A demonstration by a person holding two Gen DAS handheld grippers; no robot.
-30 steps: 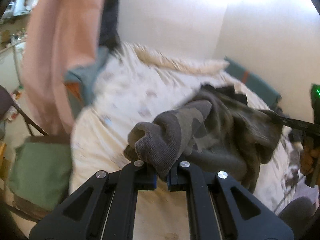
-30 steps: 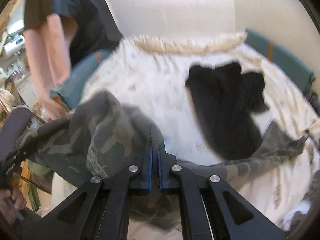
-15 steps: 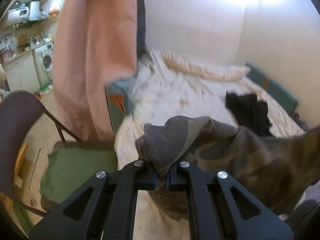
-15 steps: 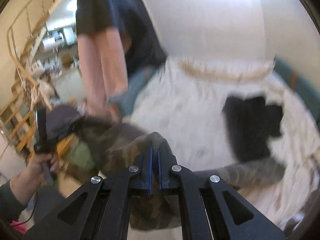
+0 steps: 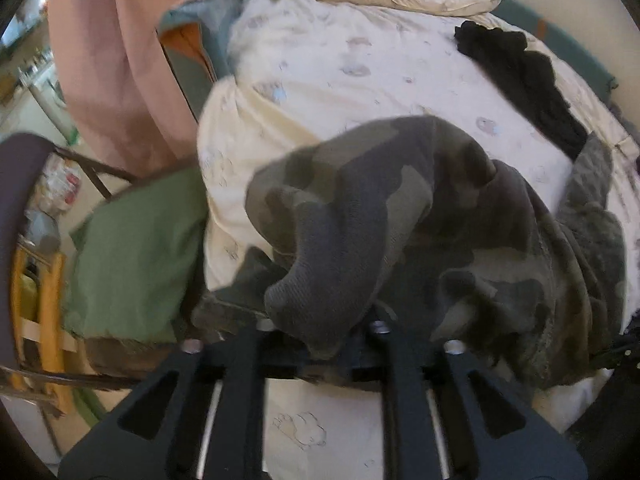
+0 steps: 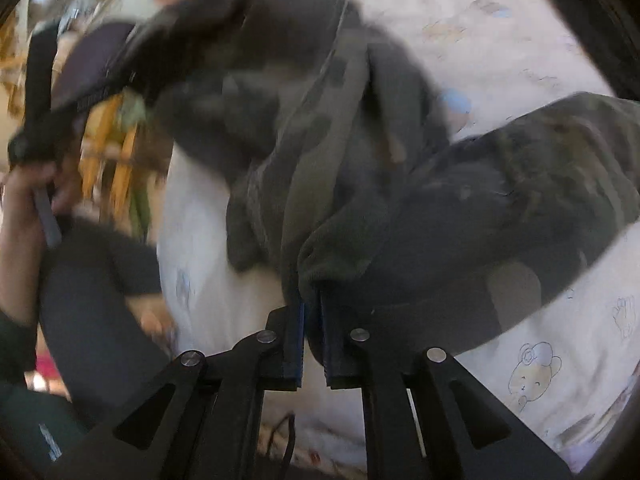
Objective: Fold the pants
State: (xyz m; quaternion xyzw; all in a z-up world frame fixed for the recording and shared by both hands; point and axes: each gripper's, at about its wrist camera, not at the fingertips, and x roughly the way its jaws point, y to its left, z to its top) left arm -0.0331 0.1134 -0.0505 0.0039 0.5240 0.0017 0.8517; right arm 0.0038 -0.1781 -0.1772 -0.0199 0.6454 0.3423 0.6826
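**Camouflage pants draped over the bed edge, both grippers letting go**

A wide bed under a cream quilt printed with small cartoon animals fills the space ahead of both grippers. The grey-green camouflage knit pants lie heaped on its near edge, directly in front of the left gripper and spreading away to its right; a thick ribbed fold hangs down between that gripper's black fingers and hides the tips. Its jaws are opening, the cloth still lying between them.

Beyond the pants, up and to the right of the left gripper, a crumpled black garment rests on the quilt. To the gripper's left a flat green cushion sits beside the bed, with a pink hanging cloth above it.

In the right wrist view the right gripper shows blue pads slightly apart, jaws opening, a rolled edge of the pants resting at their tips. Far left, a hand grips the other tool's handle.
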